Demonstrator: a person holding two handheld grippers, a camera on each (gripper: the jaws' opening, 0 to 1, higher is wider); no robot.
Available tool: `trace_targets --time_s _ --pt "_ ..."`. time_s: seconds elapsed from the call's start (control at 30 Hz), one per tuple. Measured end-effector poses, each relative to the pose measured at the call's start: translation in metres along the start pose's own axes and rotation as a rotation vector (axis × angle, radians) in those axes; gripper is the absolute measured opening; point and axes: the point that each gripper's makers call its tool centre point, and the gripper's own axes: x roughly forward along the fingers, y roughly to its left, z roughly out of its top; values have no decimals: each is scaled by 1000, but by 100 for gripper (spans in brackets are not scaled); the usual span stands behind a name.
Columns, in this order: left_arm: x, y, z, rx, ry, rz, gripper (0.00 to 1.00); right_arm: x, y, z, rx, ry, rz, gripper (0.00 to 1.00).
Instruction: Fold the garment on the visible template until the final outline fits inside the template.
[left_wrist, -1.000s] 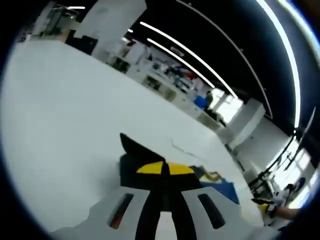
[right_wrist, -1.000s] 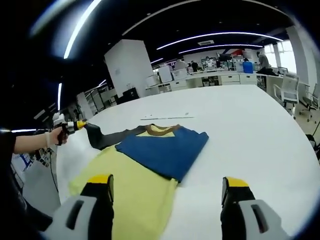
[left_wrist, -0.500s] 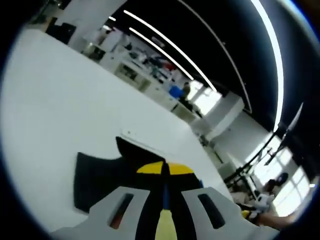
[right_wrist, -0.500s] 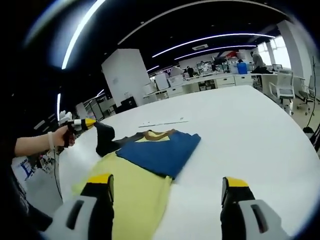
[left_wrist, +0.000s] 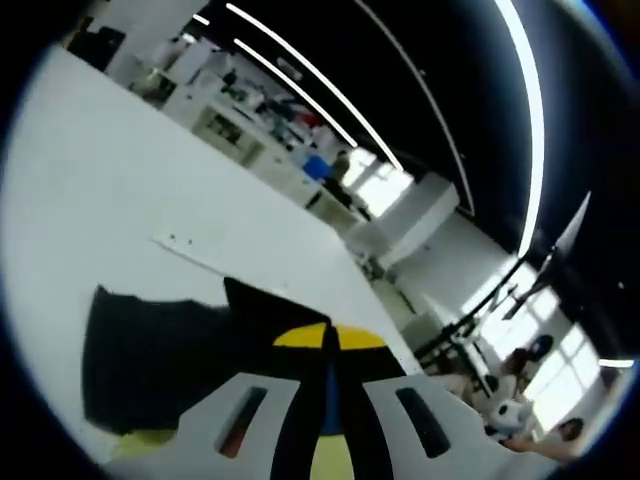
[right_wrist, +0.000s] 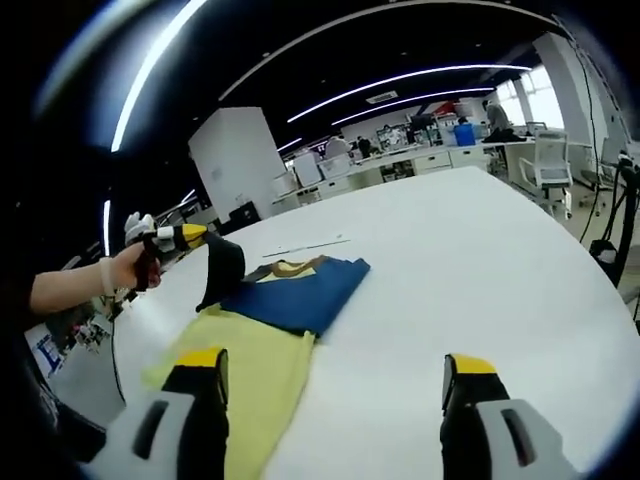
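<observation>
My left gripper (right_wrist: 190, 236) pinches the dark sleeve (right_wrist: 220, 268) (lifted above the garment (right_wrist: 290, 300)); my right gripper (right_wrist: 335, 375) hangs open.

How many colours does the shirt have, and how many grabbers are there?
Shirt colours: 4 (yellow body, blue part, black sleeve, brown collar)
Grabbers: 2 (left gripper, right gripper)
Total: 6

left gripper (right_wrist: 190, 236) clamped; right gripper (right_wrist: 335, 385) agape
</observation>
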Motion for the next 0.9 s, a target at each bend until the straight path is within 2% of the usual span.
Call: trace_targets --time_s 0.23,0.37,0.6,0.9 --pt "38 -25 -25 -10 50 -61 0 -12 -13 -7 29 -8 -27 88" --pt "54 -33 -40 1 76 -82 0 -17 -17 -12 61 -23 -43 88" --pt "81 -21 -81 -3 164 -52 0 -19 -17 -21 95 -23 -56 88" --pt "98 -20 -112 45 254 -58 0 -20 -17 -27 110 -22 -72 87"
